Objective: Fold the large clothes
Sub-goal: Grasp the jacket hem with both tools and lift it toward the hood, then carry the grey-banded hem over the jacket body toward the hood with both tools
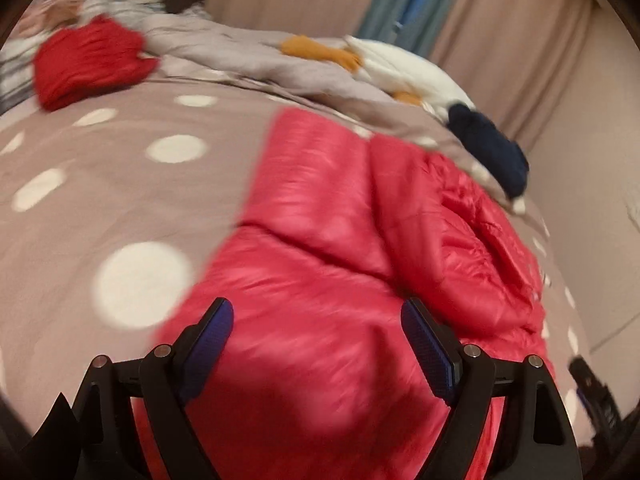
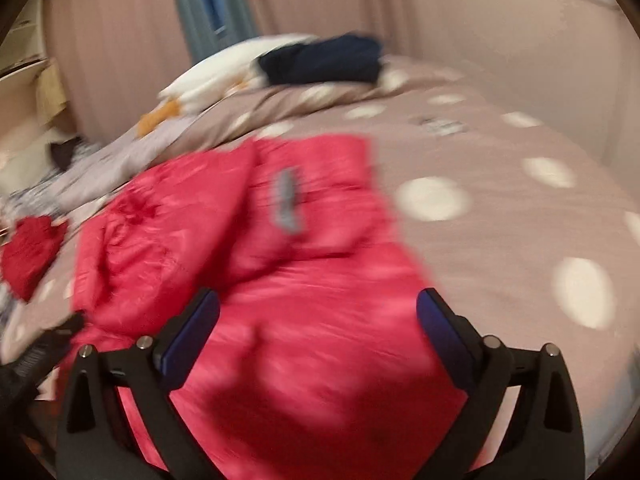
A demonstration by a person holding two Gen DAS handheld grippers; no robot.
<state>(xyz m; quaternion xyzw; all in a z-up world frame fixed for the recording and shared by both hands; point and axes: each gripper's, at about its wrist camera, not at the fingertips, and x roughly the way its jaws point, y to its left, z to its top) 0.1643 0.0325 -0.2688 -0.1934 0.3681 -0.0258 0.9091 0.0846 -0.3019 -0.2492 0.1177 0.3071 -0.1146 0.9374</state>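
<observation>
A shiny pink-red puffer jacket point(image 1: 332, 240) lies partly folded on a taupe bed cover with white dots point(image 1: 100, 184). My left gripper point(image 1: 316, 312) is open above the jacket's near end, nothing between its blue pads. In the right wrist view the same jacket point(image 2: 248, 240) shows a grey label on its top layer. My right gripper point(image 2: 318, 308) is open over the jacket's near part, empty. Both views are motion-blurred.
A folded dark red garment point(image 1: 88, 64) lies at the far left of the bed. A navy folded item point(image 1: 488, 148) and a white and orange plush point(image 1: 384, 60) sit on rumpled bedding by the curtains point(image 1: 500, 20). The other gripper point(image 1: 592, 388) shows at the right edge.
</observation>
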